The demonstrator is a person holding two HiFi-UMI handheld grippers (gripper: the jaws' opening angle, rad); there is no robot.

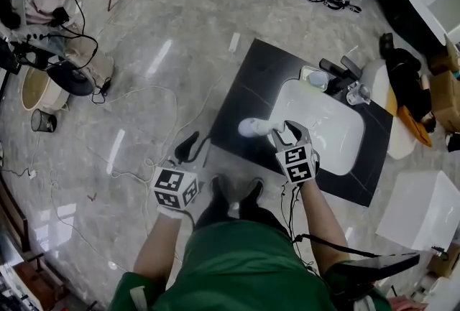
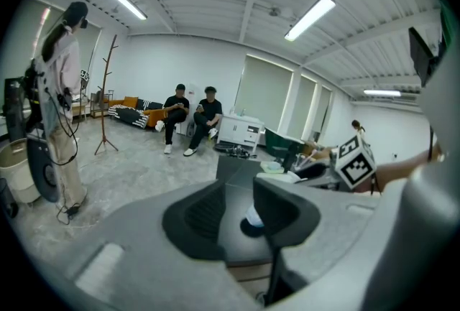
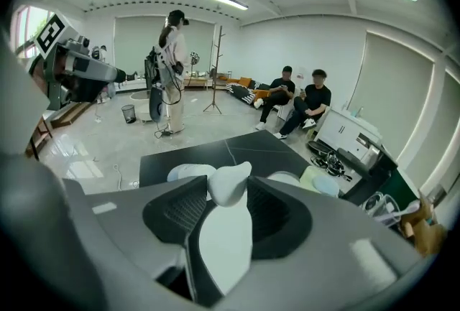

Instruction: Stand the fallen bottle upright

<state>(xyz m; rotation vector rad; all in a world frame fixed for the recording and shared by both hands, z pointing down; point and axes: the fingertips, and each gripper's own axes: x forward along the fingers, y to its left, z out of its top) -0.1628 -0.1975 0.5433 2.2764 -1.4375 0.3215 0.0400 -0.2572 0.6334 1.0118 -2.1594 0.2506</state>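
A: Locate the bottle (image 1: 251, 128) first.

B: Lies on its side over the black table (image 1: 248, 83), near the 8 o'clock corner, just off the 9 o'clock edge of the white tray (image 1: 338, 141). Cannot tell whether resting on the top or held just clear of it.

A: Long axis?

B: Runs 9 to 3 in the head view. Points a rounded end toward 9 and disappears at 3 into the right gripper (image 1: 284, 132).

A: Grip there?

B: Clamped on the bottle (image 3: 228, 186), going by the right gripper (image 3: 226, 205) view: pads against both flanks, with a narrower, pointed end poking past the tips toward 12. Probably the cap end, as a guess.

A: Appearance?

B: Plain white, smooth, opaque, with no label in sight.

A: And farther out?

B: Find the left gripper (image 1: 188, 147) at 8 o'clock from the bottle, off the table, near but apart. Stands with jaws spread around nothing. Looks through the left gripper (image 2: 241, 205) gap at the dark table top and a pale end of the bottle beyond.

A: So which hand for the next move?

B: The right, already holding it. Likely needs a wrist turn to swing that 9-to-3 axis vertical, base down.
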